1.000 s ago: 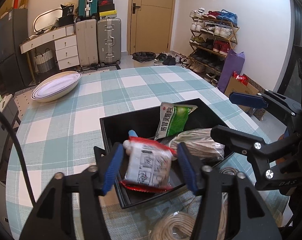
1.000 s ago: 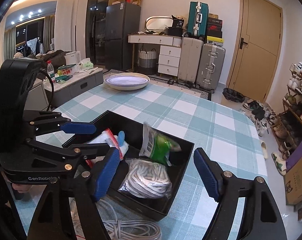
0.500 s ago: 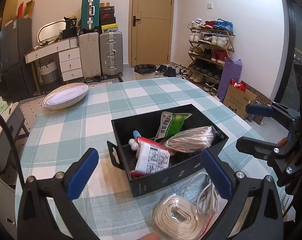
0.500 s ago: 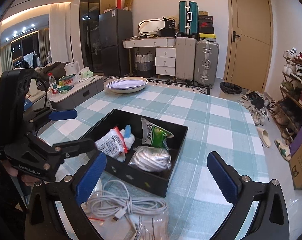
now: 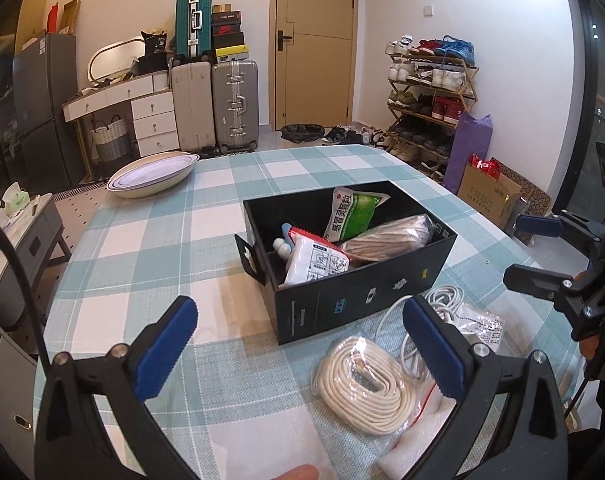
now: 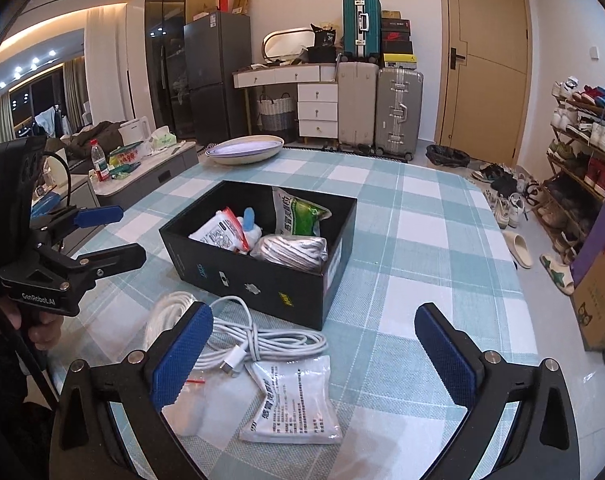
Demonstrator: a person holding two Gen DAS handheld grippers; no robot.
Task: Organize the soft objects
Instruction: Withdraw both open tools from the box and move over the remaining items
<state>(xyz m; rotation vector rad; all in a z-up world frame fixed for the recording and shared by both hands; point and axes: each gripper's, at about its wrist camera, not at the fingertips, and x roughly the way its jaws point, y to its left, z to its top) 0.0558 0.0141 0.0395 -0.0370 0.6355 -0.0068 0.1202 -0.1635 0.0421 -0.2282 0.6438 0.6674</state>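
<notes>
A black box (image 5: 366, 296) stands on the checked table and holds a white packet with a red edge (image 5: 316, 264), a green and white packet (image 5: 352, 212) and a bagged grey cord (image 5: 386, 236). My left gripper (image 5: 298, 316) is open and empty, short of the box's near wall. A bagged cream rope coil (image 5: 362, 384) lies by its right finger. My right gripper (image 6: 312, 316) is also open and empty, over a white cable (image 6: 262, 340) and a white sachet (image 6: 292, 404) in front of the box (image 6: 262, 284).
A white oval dish (image 5: 150, 174) sits at the table's far left corner. Each gripper shows at the side of the other's view. Beyond the table are suitcases, a dresser and a shoe rack (image 5: 430, 96). A fingertip (image 5: 298, 472) shows at the bottom edge.
Both grippers opened wide and drew back from the box. The left let go of the white packet, which now leans inside the box. The loose items in front came into view.
</notes>
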